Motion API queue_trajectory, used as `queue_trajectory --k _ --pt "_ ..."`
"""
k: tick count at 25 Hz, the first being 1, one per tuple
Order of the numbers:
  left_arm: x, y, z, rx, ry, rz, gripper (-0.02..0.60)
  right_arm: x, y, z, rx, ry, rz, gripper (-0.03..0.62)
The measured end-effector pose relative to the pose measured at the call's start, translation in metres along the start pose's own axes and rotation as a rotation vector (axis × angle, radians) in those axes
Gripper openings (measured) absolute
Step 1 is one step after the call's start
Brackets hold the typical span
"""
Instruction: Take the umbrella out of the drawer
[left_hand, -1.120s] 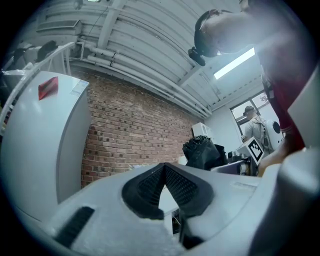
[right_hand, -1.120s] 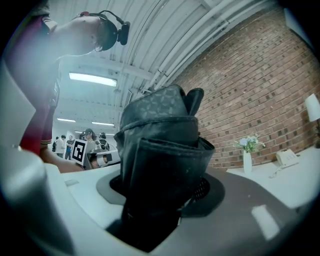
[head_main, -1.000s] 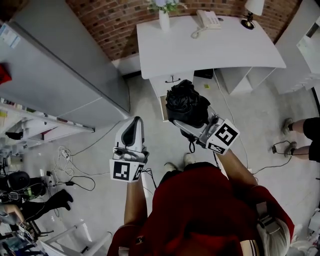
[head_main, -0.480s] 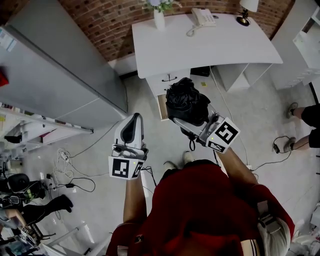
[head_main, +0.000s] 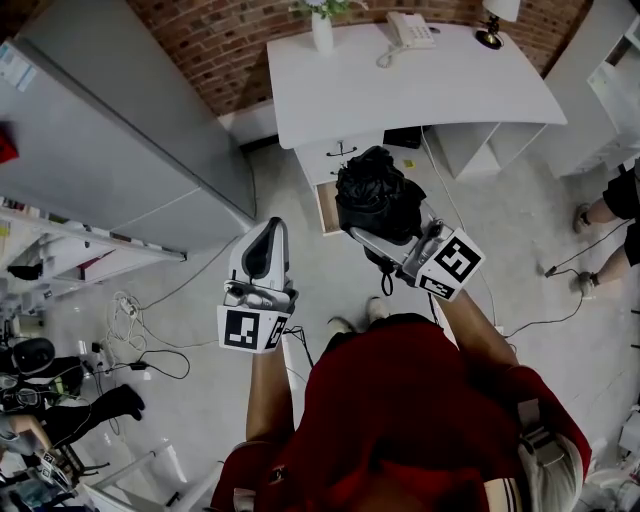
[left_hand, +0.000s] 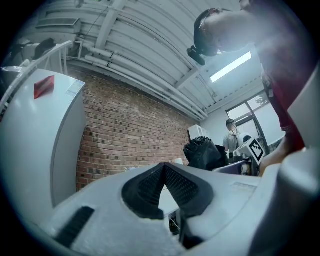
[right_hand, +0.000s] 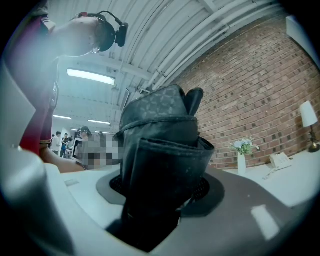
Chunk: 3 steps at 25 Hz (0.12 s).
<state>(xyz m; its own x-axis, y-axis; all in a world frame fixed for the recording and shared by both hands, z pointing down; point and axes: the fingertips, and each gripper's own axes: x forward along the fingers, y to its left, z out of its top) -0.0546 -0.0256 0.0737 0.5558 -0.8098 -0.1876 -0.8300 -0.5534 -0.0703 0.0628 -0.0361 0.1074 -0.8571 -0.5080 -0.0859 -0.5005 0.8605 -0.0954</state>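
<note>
Umbrella (head_main: 375, 195) clamped in right gripper (head_main: 372, 232), centre frame, held clear of open drawer (head_main: 324, 208); left gripper (head_main: 268, 235) closed, empty.

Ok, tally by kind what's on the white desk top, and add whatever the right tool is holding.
Vase with flowers: 1
Telephone: 1
Lamp: 1
Umbrella, gripped in the right tool: 1
Total: 4

Your white left gripper (head_main: 270, 232) has its jaws together, empty; your white right gripper (head_main: 375, 240) clamps a black folded fabric umbrella (head_main: 375, 195).
</note>
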Motion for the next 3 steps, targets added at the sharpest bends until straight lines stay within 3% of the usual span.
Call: queue_trajectory --k 3 --pt "-0.0024 0.0013 0.0001 -0.001 -0.003 0.003 0.003 0.0014 0.0028 -0.0002 -0.004 0.000 0.003 0.265"
